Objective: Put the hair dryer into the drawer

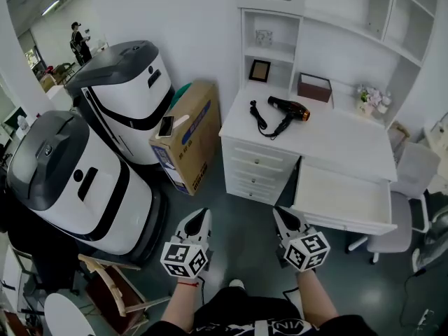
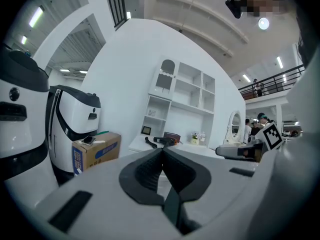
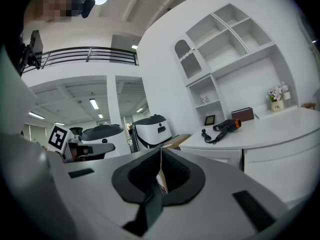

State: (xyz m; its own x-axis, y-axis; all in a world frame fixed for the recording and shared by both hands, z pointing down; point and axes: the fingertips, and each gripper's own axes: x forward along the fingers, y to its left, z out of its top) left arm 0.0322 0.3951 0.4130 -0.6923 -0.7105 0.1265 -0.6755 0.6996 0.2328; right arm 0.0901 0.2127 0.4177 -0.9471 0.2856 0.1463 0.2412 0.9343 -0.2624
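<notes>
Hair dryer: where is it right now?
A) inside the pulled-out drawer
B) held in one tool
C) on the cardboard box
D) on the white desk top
D: the hair dryer lies on the desk top with its cord beside it, above and apart from the open drawer.

Nothing legible from here. The cardboard box [image 1: 190, 133], at nine o'clock from the desk [image 1: 346, 144], carries blue print too small to read.

Head view looks down; gripper views face desk [image 1: 344, 143].
</notes>
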